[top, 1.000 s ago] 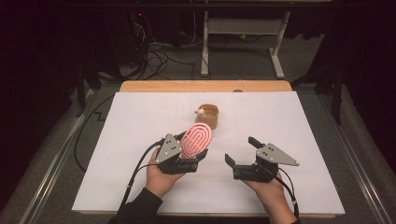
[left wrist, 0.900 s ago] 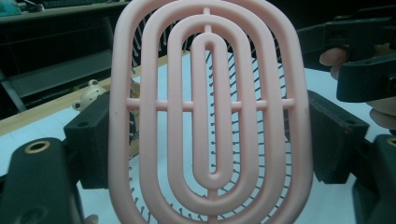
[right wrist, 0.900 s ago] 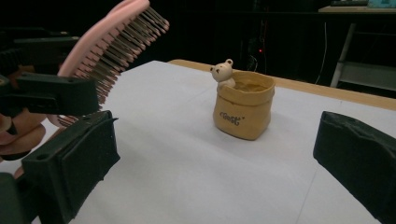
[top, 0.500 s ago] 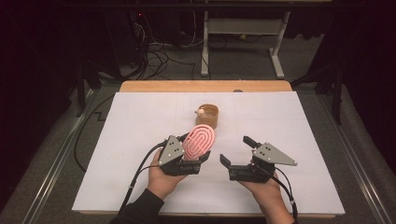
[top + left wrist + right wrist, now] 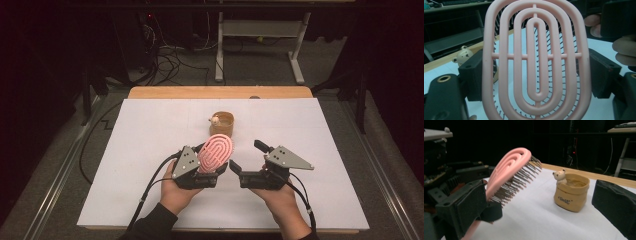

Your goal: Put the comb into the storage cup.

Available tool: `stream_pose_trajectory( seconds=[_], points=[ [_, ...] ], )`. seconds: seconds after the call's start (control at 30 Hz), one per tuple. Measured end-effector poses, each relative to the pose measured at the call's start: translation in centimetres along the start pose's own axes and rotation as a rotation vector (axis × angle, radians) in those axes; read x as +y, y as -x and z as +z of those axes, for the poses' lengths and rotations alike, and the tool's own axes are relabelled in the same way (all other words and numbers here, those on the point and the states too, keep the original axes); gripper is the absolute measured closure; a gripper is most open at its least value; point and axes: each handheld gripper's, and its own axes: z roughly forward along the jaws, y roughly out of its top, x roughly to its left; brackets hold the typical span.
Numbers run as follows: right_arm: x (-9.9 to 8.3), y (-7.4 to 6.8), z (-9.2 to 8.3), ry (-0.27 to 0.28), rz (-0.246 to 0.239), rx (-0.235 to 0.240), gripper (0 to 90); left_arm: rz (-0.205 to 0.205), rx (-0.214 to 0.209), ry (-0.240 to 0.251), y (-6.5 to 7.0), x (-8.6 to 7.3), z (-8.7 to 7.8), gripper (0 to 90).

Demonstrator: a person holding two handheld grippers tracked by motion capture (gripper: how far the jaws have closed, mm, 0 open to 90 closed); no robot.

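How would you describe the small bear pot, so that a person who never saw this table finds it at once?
Look at the white-covered table and go to its middle, toward the far wooden edge. There stands a small tan, sack-shaped ceramic pot, beyond the pink oval hairbrush held in the left hand-held gripper. A little bear figure peeks over its rim.

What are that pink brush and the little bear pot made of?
The brush looks like matte moulded plastic: smooth, even pink ribs with thin dark pins beneath. The pot seems glazed ceramic, since its tan surface has a soft sheen and printed lettering, though resin is possible.
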Motion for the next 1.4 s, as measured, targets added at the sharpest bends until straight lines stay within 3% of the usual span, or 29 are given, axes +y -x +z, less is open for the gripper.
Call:
stream_pose_trajectory(
  seconds=[0.43, 0.73, 1.07, 1.4],
  points=[
    [-0.1, -0.3, 1.9, -0.005, 0.042, 0.043, 0.5, 0.015, -0.009, -0.003, 0.7, 0.1, 0.2, 18.4],
    [-0.3, 0.0, 1.8, -0.004, 0.079, 0.066, 4.5, 0.039, -0.02, -0.008, 1.5, 0.3, 0.4, 18.5],
    [-0.6, 0.0, 1.8, -0.012, 0.109, 0.093, 16.9, 0.045, -0.027, -0.014, 1.9, 0.3, 0.5, 18.4],
    [-0.6, 0.1, 1.9, -0.032, 0.164, 0.152, 31.1, 0.055, -0.029, -0.013, 2.3, 0.4, 0.7, 18.4]
  ],
)
